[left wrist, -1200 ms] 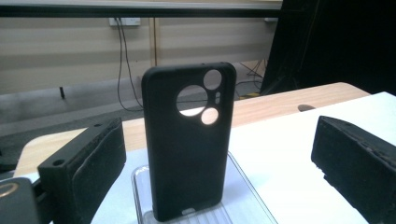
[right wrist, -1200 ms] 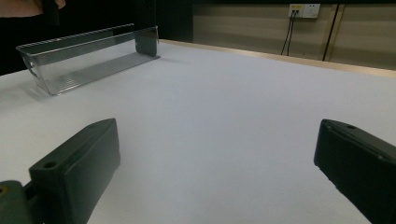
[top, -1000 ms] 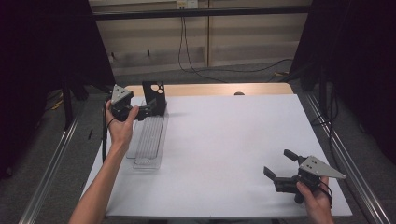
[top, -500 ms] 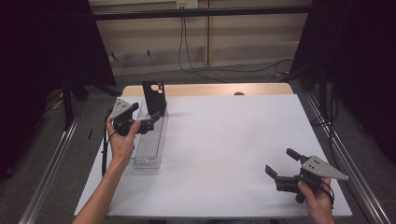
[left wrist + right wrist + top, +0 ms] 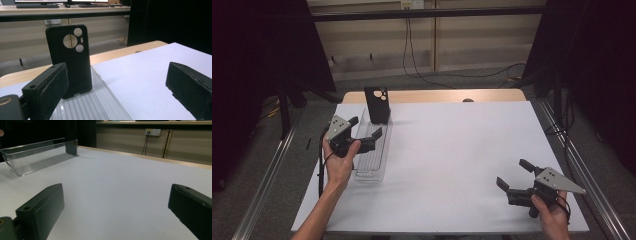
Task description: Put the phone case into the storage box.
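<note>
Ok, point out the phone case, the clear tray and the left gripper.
phone case (image 5: pixel 71 62): left gripper view, middle of its black back, below the camera holes.
clear tray (image 5: pixel 371 172): high view, ribbed floor at its near end.
left gripper (image 5: pixel 364 131): high view, midway between its open jaws' tips.

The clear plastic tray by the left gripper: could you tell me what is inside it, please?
A black phone case stands upright at the far end of the clear tray. The left gripper hovers open over its middle, hiding part of the floor.

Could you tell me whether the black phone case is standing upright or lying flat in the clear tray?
Upright. The phone case stands on its bottom edge at the far end of the clear tray, camera cutouts at the top.
</note>
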A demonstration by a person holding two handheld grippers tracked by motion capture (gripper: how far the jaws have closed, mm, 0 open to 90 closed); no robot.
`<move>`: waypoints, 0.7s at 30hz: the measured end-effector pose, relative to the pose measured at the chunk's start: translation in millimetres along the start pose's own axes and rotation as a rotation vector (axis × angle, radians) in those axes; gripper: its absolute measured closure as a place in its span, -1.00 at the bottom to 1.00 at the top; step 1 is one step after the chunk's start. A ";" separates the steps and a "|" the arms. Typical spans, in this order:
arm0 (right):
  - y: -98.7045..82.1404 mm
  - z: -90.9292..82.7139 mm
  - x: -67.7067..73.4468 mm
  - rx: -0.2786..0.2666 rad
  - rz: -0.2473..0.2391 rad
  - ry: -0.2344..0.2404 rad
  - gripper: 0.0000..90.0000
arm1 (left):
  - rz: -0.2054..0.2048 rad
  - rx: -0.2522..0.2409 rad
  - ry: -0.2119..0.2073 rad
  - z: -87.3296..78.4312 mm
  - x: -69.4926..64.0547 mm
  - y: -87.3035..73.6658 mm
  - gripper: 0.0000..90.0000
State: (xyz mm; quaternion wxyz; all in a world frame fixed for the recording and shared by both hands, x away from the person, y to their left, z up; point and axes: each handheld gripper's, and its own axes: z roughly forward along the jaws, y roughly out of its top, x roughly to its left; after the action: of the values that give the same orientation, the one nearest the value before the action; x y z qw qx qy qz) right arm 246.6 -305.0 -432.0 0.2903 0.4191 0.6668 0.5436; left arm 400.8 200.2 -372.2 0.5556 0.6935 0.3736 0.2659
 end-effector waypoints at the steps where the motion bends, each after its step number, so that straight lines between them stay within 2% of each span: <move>1: 0.0 -0.1 0.2 -0.001 0.001 0.001 -1.00 | 0.005 -0.004 -0.002 -3.1 -1.1 0.6 -0.91; 7: 0.2 -0.1 0.4 -0.002 -0.002 0.001 -1.00 | 0.024 -0.025 0.017 -20.4 -5.5 -1.8 -0.91; 10: 0.0 0.1 0.5 -0.001 0.000 -0.001 -1.00 | 0.019 -0.015 0.028 -25.8 -6.4 -8.8 -0.91; 11: -0.1 0.1 0.6 -0.001 0.000 -0.002 -1.00 | 0.021 -0.011 0.043 -27.0 -7.7 -11.0 -0.91; 15: 0.1 0.2 1.1 -0.003 0.002 -0.001 -1.00 | 0.053 -0.008 0.069 -32.8 -12.4 -19.6 -0.91; 18: -0.3 0.3 1.1 0.000 0.001 -0.001 -1.00 | 0.013 -0.011 0.058 -36.4 -13.2 -27.3 -0.91; 21: -0.5 0.1 1.4 0.003 -0.001 0.003 -1.00 | 0.031 0.006 0.066 -40.0 -15.2 -33.8 -0.91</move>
State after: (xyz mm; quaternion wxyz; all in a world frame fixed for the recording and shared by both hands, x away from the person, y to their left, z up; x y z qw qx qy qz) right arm 245.9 -303.8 -432.4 0.2889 0.4186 0.6681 0.5431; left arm 353.1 214.3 -394.6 0.5367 0.6919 0.3816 0.2961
